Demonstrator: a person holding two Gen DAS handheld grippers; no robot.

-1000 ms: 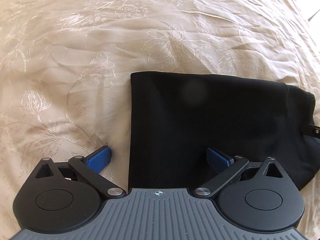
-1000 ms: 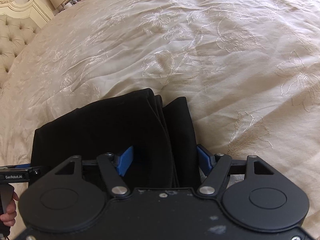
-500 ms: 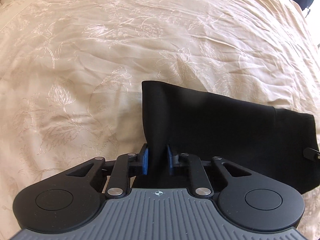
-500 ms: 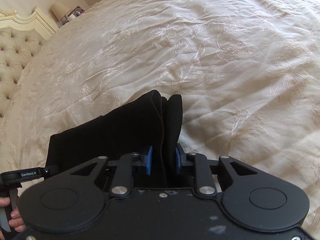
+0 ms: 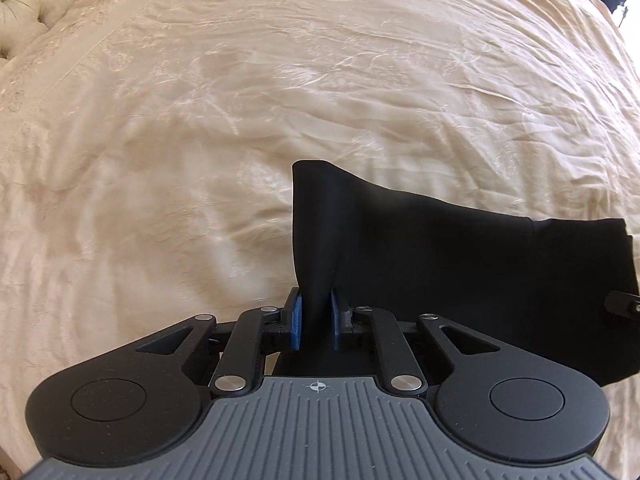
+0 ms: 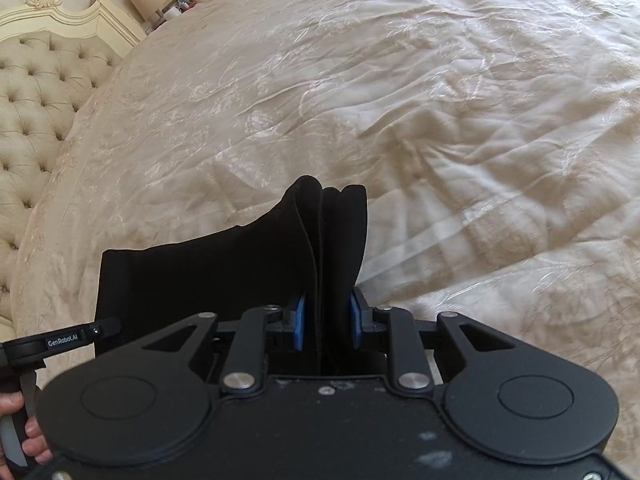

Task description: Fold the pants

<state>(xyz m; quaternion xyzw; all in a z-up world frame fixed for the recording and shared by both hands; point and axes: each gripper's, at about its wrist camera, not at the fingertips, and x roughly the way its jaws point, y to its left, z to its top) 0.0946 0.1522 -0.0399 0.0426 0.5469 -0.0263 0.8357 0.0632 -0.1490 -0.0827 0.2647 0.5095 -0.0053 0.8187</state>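
Seen from the left wrist: left gripper (image 5: 315, 322) clamped on one corner of the black pants (image 5: 460, 264), both blue fingers (image 5: 296, 322) pressed against a raised ridge of cloth pinched between them. Rest of the single folded garment stretched off to the right above the cream embroidered bedspread (image 5: 200, 140), its far end cut off by the frame edge and partly masked by a black piece of the other tool at the right border. Tufted headboard (image 5: 28, 4) only a sliver in the upper left corner; something dark at the top right too cropped to identify. Seen from the right wrist: right gripper (image 6: 327, 326) likewise closed on the pants (image 6: 224, 272), two blue fingers (image 6: 299, 326) squeezing several stacked layers whose edges stand up like pages, exact layer count hard to make out. Lower hem hidden behind the gripper body. Left gripper (image 6: 60, 340) partly visible at the left edge, with a few fingertips of the person's hand (image 6: 32, 440), mostly cut off. Headboard (image 6: 36, 92) and one lamp (image 6: 146, 2) in the far corner, small items beside it unclear.
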